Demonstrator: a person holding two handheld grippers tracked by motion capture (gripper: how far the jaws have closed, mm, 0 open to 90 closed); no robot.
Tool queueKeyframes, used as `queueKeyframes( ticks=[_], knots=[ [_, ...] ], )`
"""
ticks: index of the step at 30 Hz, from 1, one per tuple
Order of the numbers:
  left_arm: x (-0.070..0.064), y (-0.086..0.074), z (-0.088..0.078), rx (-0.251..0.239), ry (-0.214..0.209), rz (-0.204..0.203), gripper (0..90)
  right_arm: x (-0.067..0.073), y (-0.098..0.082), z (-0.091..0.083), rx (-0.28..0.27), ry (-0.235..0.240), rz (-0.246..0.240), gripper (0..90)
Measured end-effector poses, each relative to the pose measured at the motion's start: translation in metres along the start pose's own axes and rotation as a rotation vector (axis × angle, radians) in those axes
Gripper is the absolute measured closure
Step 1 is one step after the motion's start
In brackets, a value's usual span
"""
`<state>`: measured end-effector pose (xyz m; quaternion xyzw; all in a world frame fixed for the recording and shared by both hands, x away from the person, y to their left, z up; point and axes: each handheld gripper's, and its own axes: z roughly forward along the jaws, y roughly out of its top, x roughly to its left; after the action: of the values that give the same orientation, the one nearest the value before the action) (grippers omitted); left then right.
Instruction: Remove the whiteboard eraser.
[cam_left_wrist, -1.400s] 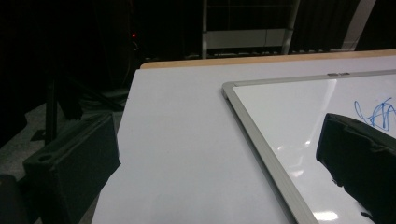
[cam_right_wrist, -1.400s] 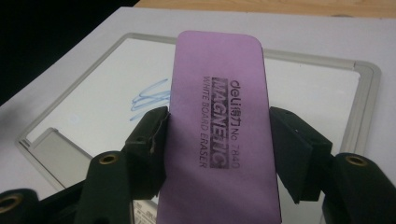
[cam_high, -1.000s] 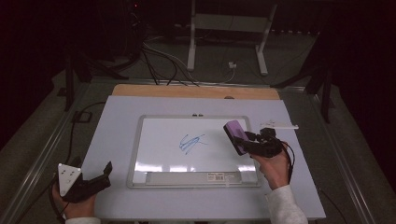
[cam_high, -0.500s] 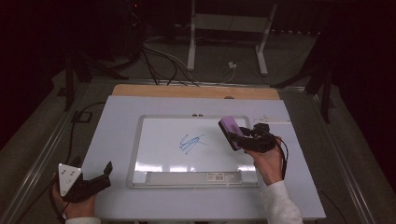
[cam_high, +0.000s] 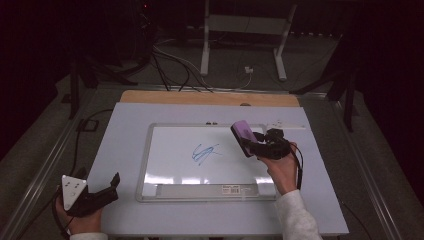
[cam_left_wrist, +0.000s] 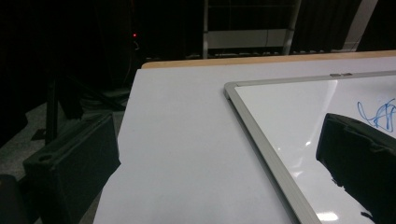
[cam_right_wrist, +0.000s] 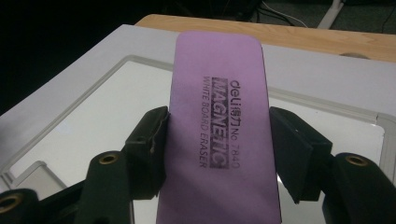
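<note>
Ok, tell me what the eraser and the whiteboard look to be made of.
Eraser: looks like soft purple foam, matte, with a slightly fuzzy face and stamped black lettering. Whiteboard: smooth, glossy white writing surface that mirrors the lights, likely coated steel or melamine; its grey frame has a dull sheen, probably aluminium.

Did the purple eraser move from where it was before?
Yes. The purple eraser, held in the right gripper, slid left over the whiteboard, toward the blue scribble.

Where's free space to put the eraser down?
Bare table left of the whiteboard, plus the strip along its near edge. On the board, the left half is blank; the scribble sits mid-board. Right side is crowded: right tool with eraser.
</note>
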<state>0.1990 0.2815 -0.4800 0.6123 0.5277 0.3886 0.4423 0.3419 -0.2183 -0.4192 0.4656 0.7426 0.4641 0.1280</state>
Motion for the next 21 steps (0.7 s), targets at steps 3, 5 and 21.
queueKeyframes(
  ticks=[3, 5, 21],
  knots=[
    [0.000, 0.000, 0.000, 0.001, -0.001, 0.000, 0.2, -0.001, 0.002, 0.002, 0.002, -0.003, 0.000, 41.0],
    [0.000, 0.000, 0.000, 0.000, -0.001, 0.000, 0.2, 0.000, 0.003, 0.004, 0.003, -0.007, -0.007, 41.0],
    [-0.001, 0.000, 0.000, 0.000, -0.001, 0.004, 0.2, 0.005, 0.011, 0.023, 0.006, -0.032, -0.040, 41.1]
  ],
)
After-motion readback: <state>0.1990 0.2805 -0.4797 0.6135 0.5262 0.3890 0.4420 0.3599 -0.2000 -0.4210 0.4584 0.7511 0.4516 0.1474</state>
